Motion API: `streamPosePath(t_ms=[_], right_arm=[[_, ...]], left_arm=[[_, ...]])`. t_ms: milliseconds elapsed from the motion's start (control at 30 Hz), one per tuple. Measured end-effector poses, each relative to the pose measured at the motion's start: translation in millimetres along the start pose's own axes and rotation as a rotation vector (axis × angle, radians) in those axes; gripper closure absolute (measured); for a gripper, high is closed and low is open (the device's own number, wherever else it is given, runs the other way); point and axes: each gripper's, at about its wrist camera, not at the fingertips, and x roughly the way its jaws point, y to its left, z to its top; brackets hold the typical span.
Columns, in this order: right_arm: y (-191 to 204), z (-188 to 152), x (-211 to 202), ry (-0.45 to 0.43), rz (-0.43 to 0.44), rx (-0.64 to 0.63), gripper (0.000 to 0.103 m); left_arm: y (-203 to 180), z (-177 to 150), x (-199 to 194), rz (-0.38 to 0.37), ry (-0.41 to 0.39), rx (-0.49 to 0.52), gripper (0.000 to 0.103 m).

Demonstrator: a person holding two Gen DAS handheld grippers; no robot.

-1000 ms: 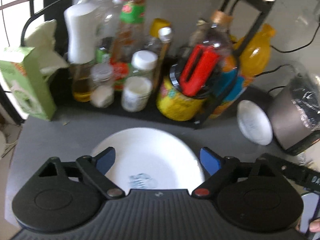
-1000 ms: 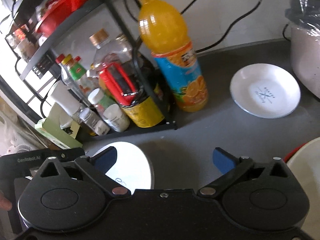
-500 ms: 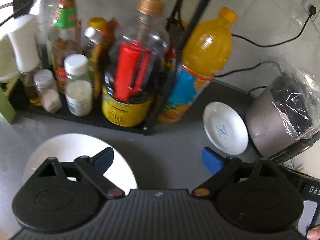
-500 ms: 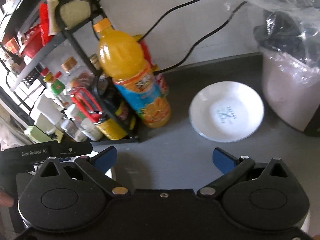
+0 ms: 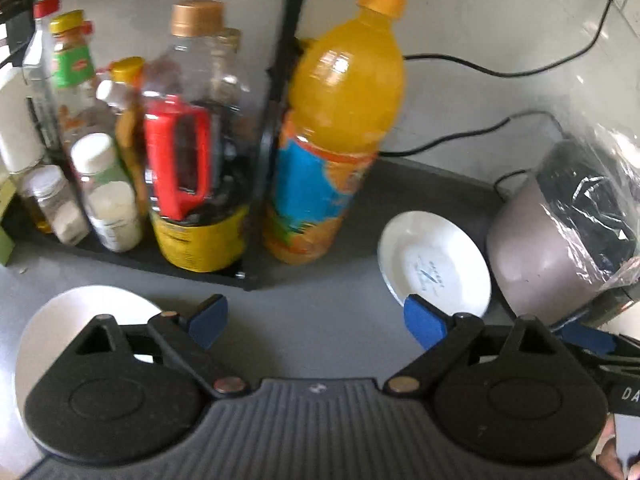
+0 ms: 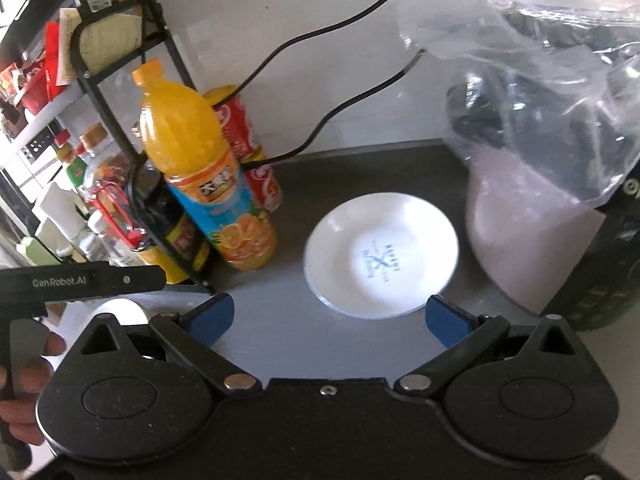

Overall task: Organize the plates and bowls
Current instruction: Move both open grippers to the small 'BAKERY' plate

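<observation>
A small white plate with a dark logo (image 6: 382, 254) lies on the grey counter between the orange juice bottle and the pot; it also shows in the left wrist view (image 5: 436, 264). A larger white plate (image 5: 80, 316) lies at the near left, partly hidden under my left gripper body; a sliver of it shows in the right wrist view (image 6: 120, 312). My left gripper (image 5: 316, 320) is open and empty above the counter. My right gripper (image 6: 328, 318) is open and empty, just short of the small plate's near rim.
A black rack (image 5: 280, 80) holds several bottles and jars at the left. An orange juice bottle (image 5: 336, 140) stands beside it, with red cans (image 6: 244, 136) behind. A grey pot under a plastic bag (image 5: 560, 220) stands at the right. Black cables (image 5: 480, 68) run along the wall.
Both grippers have swung to the right. The small plate has come toward the middle of both views, and the large plate has slid to the left edge. Both stay open.
</observation>
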Motion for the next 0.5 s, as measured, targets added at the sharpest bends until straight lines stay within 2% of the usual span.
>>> streamPosePath(t_ms=[333,433,500], right_arm=[[-29,10,9,0.027,0.008,-0.073,0.001],[-35,13,15,0.041,0.008,-0.097,0.007],[-36,13,19,0.050,0.005,-0.120,0.020]], left_arm=[[-49,0,30,-0.005,0.004,0.049,0.014],[-61,1,43,-0.017,0.013,0.056,0.027],[-66,2,53,-0.026,0.028,0.049,0.041]])
